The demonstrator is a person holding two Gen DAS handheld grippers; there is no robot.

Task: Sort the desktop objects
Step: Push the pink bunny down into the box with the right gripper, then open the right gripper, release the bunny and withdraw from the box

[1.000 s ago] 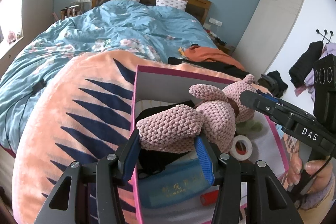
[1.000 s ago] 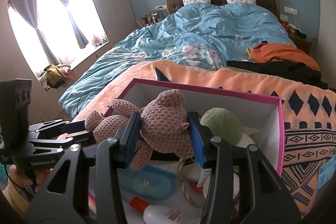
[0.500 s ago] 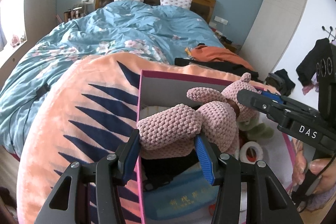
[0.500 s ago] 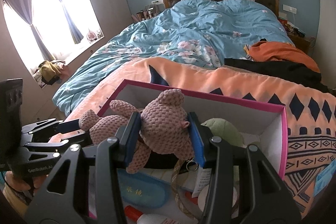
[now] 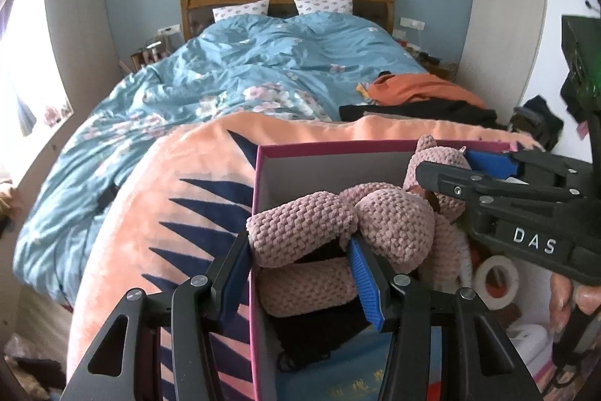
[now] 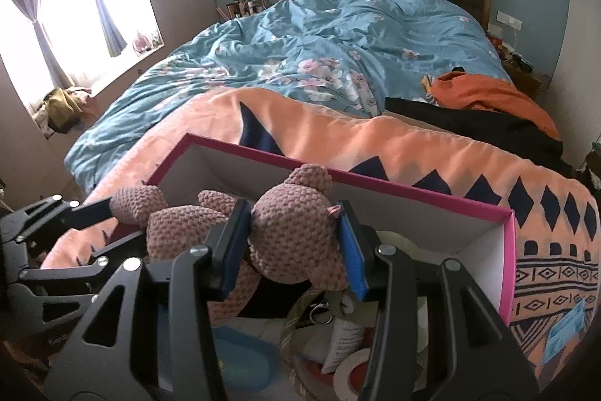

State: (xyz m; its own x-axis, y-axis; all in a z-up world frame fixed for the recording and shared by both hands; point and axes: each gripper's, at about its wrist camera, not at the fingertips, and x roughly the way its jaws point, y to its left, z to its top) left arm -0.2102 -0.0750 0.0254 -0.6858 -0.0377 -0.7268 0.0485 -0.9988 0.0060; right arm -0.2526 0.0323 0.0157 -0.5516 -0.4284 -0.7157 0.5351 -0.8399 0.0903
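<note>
Both grippers' fingers pinch one nubby pink crocheted bear — left gripper its leg, right gripper its round head.

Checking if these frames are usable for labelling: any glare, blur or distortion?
Left wrist view: fisheye bends the walls, dark corners, window glare at left; plush toy sharp. Right wrist view: window blown out, same barrel distortion; pink box crisp.

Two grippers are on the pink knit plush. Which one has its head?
The right gripper: its blue pads clamp the pink knit plush at the eared head, above the pink box. The left gripper clamps a leg instead.
</note>
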